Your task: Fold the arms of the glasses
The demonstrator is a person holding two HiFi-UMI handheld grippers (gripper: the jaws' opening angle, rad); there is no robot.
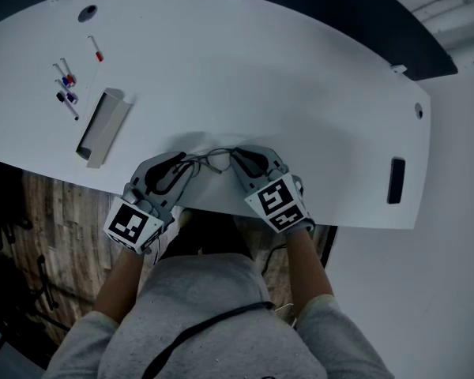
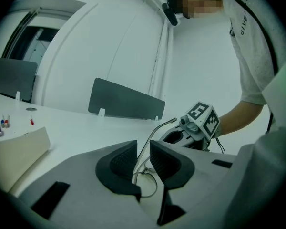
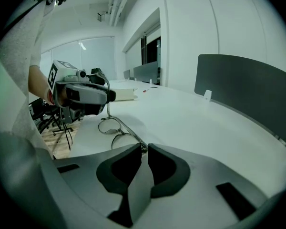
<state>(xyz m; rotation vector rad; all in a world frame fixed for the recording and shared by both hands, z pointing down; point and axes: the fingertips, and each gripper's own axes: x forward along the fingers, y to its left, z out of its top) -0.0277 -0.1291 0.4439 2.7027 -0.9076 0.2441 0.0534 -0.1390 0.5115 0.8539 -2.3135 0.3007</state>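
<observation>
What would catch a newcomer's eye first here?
Wire glasses lie at the table's near edge, between two grippers. The right gripper pinches a frame corner; an arm stands between the left gripper's open jaws. Far left lie markers and a beige tray.

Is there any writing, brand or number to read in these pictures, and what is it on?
"GIVE": sideways on the person's shirt; the rest is cut off.
Cube at left and cube at right: square black-and-white patterns, no letters.
Pens: too small to read.
</observation>
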